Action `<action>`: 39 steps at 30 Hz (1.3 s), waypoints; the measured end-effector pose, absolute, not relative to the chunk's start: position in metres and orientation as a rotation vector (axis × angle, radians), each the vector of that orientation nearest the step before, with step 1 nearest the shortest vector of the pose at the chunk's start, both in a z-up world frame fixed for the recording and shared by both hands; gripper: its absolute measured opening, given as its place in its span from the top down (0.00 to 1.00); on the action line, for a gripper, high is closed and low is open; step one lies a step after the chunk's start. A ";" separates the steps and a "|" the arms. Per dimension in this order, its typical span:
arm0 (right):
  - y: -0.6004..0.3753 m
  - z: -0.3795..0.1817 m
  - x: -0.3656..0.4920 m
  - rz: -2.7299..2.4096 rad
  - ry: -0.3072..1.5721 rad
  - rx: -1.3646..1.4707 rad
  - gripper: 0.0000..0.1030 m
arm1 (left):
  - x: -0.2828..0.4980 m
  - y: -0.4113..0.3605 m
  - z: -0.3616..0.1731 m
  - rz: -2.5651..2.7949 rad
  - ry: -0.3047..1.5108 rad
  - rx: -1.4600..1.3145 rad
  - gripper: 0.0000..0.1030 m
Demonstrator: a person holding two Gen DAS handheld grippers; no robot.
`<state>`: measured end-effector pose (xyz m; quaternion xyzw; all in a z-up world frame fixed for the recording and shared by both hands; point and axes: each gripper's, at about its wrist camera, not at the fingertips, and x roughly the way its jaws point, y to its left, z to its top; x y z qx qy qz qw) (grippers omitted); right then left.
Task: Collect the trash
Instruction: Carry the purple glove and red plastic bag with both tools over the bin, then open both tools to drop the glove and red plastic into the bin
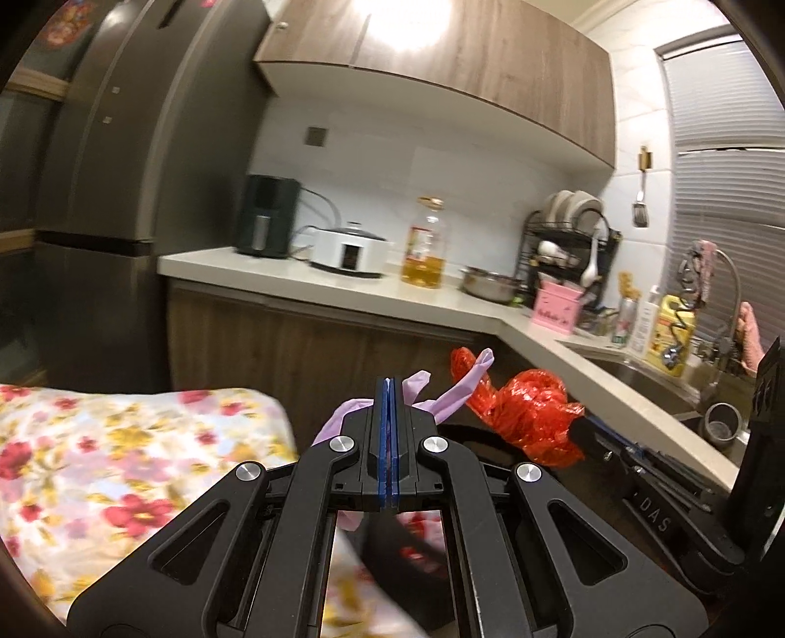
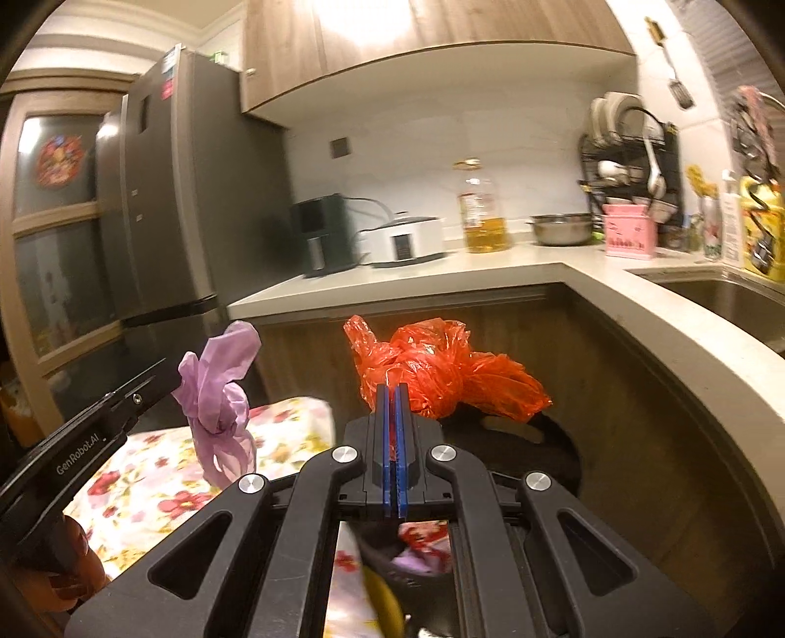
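step: carrying trash | left hand-held gripper (image 1: 391,392) clamps purple glove (image 1: 456,392) | right hand-held gripper (image 2: 391,400) clamps red bag (image 2: 441,368) | next: probably find bin, drop both

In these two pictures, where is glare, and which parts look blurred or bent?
Left wrist view: strong glare on the upper cabinet; the floral cloth is smeared by motion; the fridge bows with fisheye distortion. Right wrist view: glare on the cabinet again; the counter edge curves; the red bag stays fairly sharp.

Glove (image 2: 221,392) left of bag (image 2: 441,373); bin (image 2: 564,456) seemingly below bag.
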<state>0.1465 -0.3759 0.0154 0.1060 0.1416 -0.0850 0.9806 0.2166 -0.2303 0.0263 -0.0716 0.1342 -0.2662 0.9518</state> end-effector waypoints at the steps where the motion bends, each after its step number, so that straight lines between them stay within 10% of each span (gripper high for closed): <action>1: -0.382 0.014 0.146 -0.183 0.286 0.220 0.97 | 0.219 -0.242 0.025 -0.558 0.275 -0.140 1.00; 20: -0.425 -0.011 0.162 -0.211 0.323 0.288 0.97 | 0.259 -0.313 -0.012 -0.771 0.357 -0.130 0.97; 25: -0.424 -0.012 0.159 -0.220 0.323 0.299 0.74 | 0.263 -0.306 -0.016 -0.731 0.372 -0.134 0.54; 39: -0.352 -0.003 0.134 -0.246 0.374 0.162 0.14 | 0.217 -0.200 -0.012 -0.325 0.379 -0.073 0.11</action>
